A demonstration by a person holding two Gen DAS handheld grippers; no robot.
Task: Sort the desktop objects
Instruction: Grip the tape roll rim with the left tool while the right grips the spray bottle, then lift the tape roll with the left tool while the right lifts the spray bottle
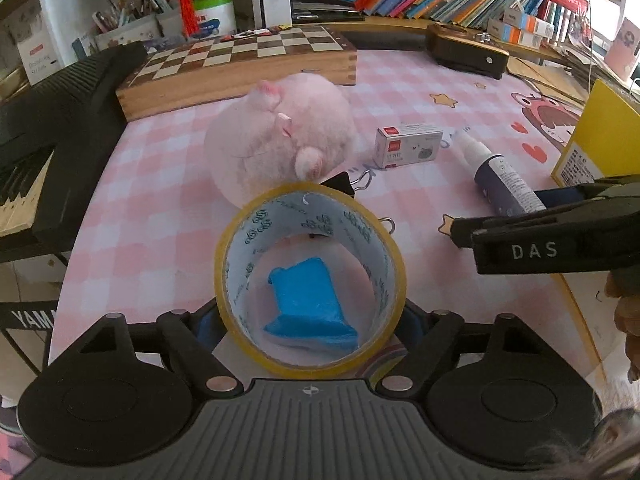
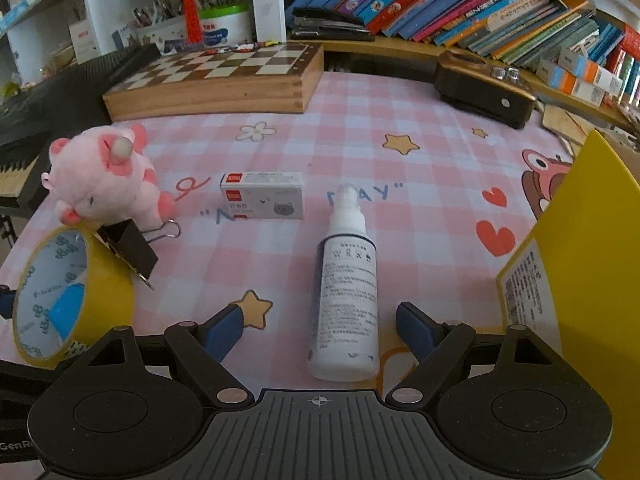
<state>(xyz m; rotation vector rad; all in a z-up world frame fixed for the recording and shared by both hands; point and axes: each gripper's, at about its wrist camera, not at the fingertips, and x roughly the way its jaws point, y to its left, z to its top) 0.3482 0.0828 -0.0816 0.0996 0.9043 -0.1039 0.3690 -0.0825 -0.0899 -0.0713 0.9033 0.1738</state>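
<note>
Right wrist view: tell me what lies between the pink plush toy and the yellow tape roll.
A black binder clip lies there, leaning on the tape roll below the plush toy.

A child's study desk at home: pink cartoon tablecloth (image 2: 360,128); shelf of picture books (image 2: 460,4); chessboard (image 2: 224,68); keyboard (image 1: 44,120).

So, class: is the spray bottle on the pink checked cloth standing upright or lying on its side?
Lying on its side. The spray bottle rests lengthwise on the cloth, printed label facing up, its white nozzle end pointing away from the camera toward the small white box.
</note>
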